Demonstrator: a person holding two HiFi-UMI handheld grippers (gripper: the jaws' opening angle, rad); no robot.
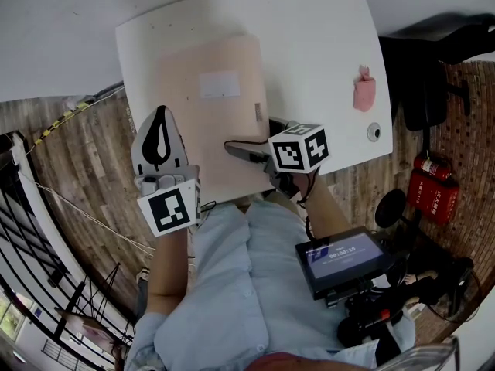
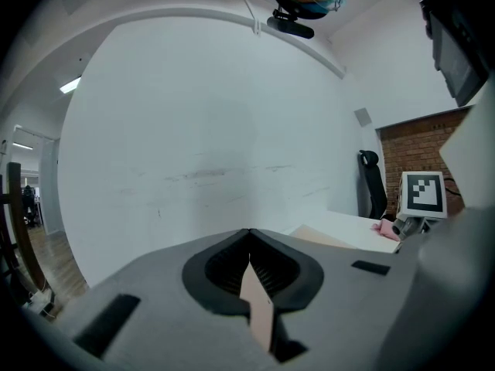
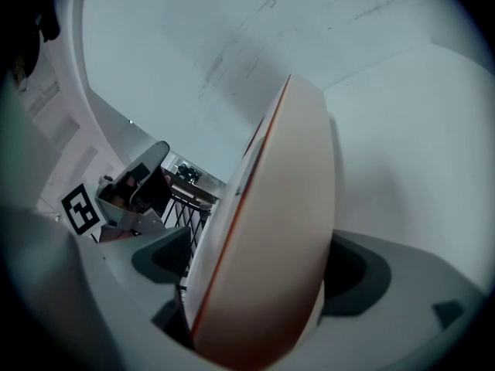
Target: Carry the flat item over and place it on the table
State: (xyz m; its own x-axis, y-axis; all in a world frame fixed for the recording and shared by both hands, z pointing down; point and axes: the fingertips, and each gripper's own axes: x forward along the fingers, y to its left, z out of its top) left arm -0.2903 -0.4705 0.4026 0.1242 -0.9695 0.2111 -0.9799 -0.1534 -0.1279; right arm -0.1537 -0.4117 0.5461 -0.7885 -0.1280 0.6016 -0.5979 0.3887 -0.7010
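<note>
Head view, looking steeply down. A white desk [image 1: 325, 45] carries the flat item [image 1: 213, 114], a pale pink-beige sheet with a lighter rectangular patch near its far end. The sheet covers the desk's left half and reaches the near edge, in front of the person's light blue shirt [image 1: 232, 284].

The left tongs [image 1: 160, 122] sit at the sheet's near left corner. In the left gripper view they are clenched on the flat item: a thin beige edge stands pinched between the two dark pads, which meet above it.

The right tongs [image 1: 246, 151] sit at the sheet's near right edge. In the right gripper view they are released: the jaws stand wide apart, with the sheet seen edge-on between them. Whether either pad touches it cannot be told.

Each gripper bears a marker cube; the right cube [image 1: 298, 147] lies above the desk's near edge.

A small pink object [image 1: 363, 90] rests on the desk's right side, well apart from the sheet, with a round cable port [image 1: 373, 132] nearer the edge. A red fire extinguisher [image 1: 433, 192] lies on the wooden floor [image 1: 85, 176] to the right.
</note>
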